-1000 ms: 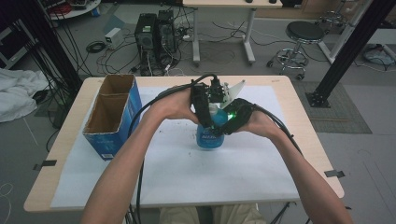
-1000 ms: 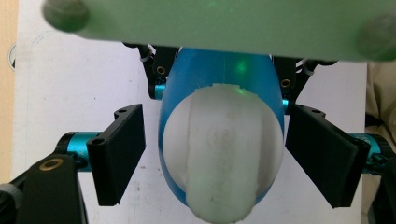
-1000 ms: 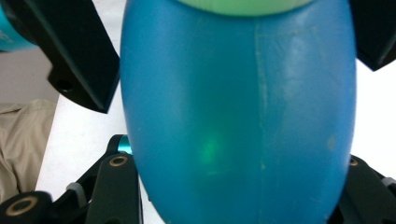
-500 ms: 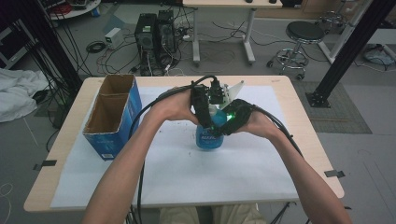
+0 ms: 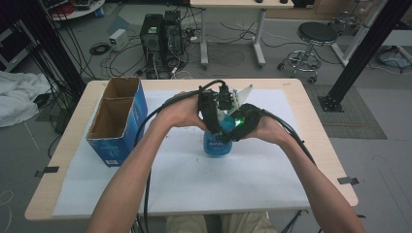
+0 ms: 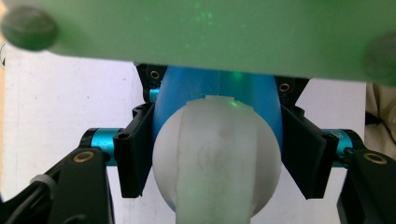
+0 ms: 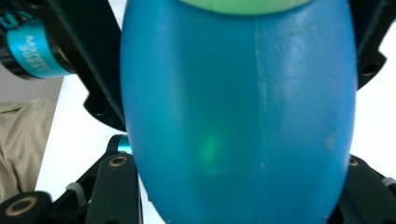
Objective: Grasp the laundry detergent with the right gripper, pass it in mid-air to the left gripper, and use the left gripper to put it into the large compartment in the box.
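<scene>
A blue bottle (image 5: pixel 215 145) with a white rounded cap (image 6: pixel 217 163) stands upright at the middle of the table. My left gripper (image 5: pixel 212 112) comes over its top. Its jaws have just been closing, and the pads now press the cap's two sides (image 6: pixel 217 156). My right gripper (image 5: pixel 234 130) reaches in from the right and is shut on the blue body (image 7: pixel 238 116), which bulges between its jaws (image 7: pixel 238 182). The left gripper's black jaws (image 7: pixel 88 70) stand behind the bottle in the right gripper view.
An open blue cardboard box (image 5: pixel 116 124) with two compartments stands at the table's left. White paper (image 5: pixel 218 184) covers the wooden tabletop (image 5: pixel 58 165). Cables trail from both grippers over the table's near edge. Computers, a stool and another table stand on the floor beyond.
</scene>
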`<state>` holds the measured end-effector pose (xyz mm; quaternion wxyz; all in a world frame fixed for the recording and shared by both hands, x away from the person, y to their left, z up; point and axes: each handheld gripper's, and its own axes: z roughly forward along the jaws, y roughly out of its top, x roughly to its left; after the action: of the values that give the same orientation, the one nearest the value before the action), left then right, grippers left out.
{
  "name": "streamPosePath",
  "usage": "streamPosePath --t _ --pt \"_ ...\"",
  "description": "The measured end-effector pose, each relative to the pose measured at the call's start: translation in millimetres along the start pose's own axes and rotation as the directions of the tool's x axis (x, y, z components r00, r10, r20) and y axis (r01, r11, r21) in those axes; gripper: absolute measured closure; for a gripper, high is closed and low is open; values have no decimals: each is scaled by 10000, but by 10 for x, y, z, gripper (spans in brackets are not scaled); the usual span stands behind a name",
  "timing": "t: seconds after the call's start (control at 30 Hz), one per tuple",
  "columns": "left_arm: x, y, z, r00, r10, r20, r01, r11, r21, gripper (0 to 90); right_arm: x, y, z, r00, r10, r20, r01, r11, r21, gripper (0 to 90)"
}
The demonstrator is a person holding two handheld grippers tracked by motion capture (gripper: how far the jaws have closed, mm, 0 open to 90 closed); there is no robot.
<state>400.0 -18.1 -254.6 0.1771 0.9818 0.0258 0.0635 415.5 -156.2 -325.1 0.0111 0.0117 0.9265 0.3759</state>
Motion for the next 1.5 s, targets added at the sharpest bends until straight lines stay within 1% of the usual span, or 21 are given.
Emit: streamPosePath --t 0.17,0.27,0.3,0.4,0.5,0.53,0.57,0.7,0.77,0.8,0.83,1.0,1.07,1.17,1.2,1.27,1.3,1.33,1.37,1.47,1.5 --pt "-1 -4 0 10000 -57 -33 56 9999 -95 358 3 1 1 10000 14 -9 -14 10000 14 456" --pt "1 -2 -3 10000 43 -45 -43 10000 -66 373 6 2 6 10000 -12 -57 12 10000 26 456" --pt "-8 -3 -2 10000 -22 -44 22 10000 -67 373 9 2 4 10000 12 -60 -12 10000 48 456" --pt "-15 -3 -4 9999 56 -85 -56 10000 -50 376 4 3 15 9999 -135 -75 135 9999 -32 456" --pt "-25 -1 -6 10000 44 -40 -44 10000 -35 380 6 3 14 9998 -153 -105 152 9999 -52 454" --pt "-23 -3 -6 9999 100 -36 -100 9999 -44 382 9 3 15 9998 -127 -146 127 9999 -30 454" --pt "-22 -7 -2 10000 23 23 -23 10000 -30 382 10 2 17 9997 -146 -173 146 9999 -22 453" --pt "-15 -23 -17 10000 -20 44 21 9999 -109 383 11 1 27 9997 -95 -225 94 9999 -57 449" --pt "-17 -33 -41 10000 -74 23 74 9998 -185 383 -1 0 23 9997 -225 -108 224 9996 -149 445" --pt "-17 -37 -51 10000 -82 28 83 9997 -218 383 10 5 20 9996 -76 -264 69 9996 -264 443" --pt "-22 -40 -64 9999 -110 -18 110 9997 -233 383 12 8 16 9994 -64 -331 52 9994 -348 441" --pt "-25 -42 -83 9999 -167 3 167 9995 -275 383 4 8 7 9991 -111 -419 87 9983 -570 431" --pt "-27 -40 -79 9999 -139 0 139 9996 -247 383 3 8 6 9990 -92 -440 68 9985 -542 429" --pt "-33 -37 -81 9999 -99 -48 98 9997 -220 383 -5 4 2 9991 -84 -422 61 9985 -543 410" --pt "-39 -36 -78 9999 -79 -72 78 9998 -182 383 -18 4 -19 9989 89 -470 -122 9975 -694 362" --pt "-45 -38 -81 9999 -78 -117 75 9997 -234 383 -27 3 -31 9988 108 -473 -141 9973 -719 355" --pt "-45 -41 -91 9999 -30 -133 28 9999 -143 383 -32 -2 -51 9989 62 -467 -94 9975 -694 353" --pt "-44 -45 -99 9999 -68 -147 65 9998 -211 383 -32 -2 -51 9989 62 -467 -94 9975 -694 348" --pt "-42 -47 -107 9999 -51 -138 49 9998 -186 383 -33 -5 -50 9993 30 -365 -52 9981 -607 341" --pt "-46 -53 -133 9998 -1 -176 -2 9999 -149 383 -30 -13 -39 9994 8 -345 -23 9990 -437 327" --pt "-52 -56 -136 9998 -7 -216 2 9998 -212 382 -29 -12 -37 9995 19 -330 -32 9992 -405 324"
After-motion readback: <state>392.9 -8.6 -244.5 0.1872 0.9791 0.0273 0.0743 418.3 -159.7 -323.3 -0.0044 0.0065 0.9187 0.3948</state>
